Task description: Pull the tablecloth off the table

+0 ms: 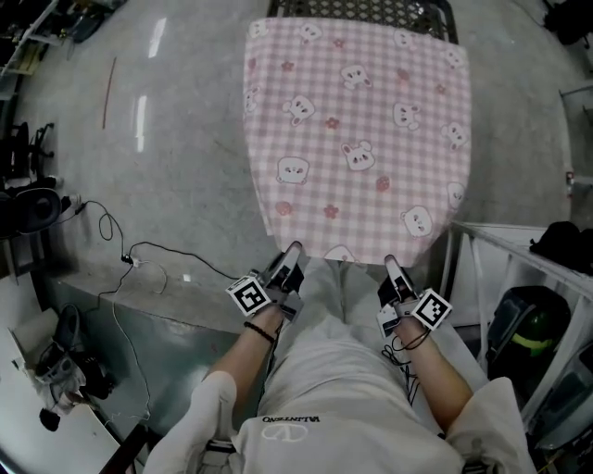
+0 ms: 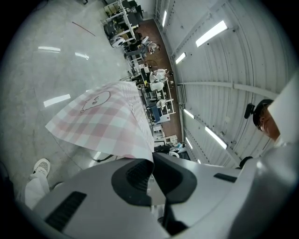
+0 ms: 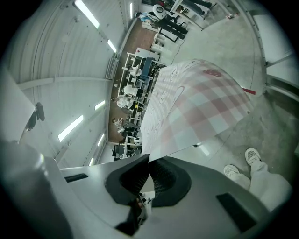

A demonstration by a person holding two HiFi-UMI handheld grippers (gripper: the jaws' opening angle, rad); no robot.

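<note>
A pink checked tablecloth [image 1: 357,130] with bunny prints is stretched out in front of me, its far end over a dark mesh table [image 1: 371,11]. My left gripper [image 1: 293,250] is shut on the cloth's near left corner. My right gripper [image 1: 390,263] is shut on the near right corner. In the left gripper view the tablecloth [image 2: 105,123] runs into the closed left gripper [image 2: 152,162]. In the right gripper view the tablecloth [image 3: 201,109] enters the closed right gripper [image 3: 148,161] the same way.
A grey polished floor [image 1: 176,120] lies to the left, with a black cable [image 1: 139,255] trailing over it. A white frame rack [image 1: 505,268] with dark bags stands at the right. Dark equipment [image 1: 32,208] sits at the left edge.
</note>
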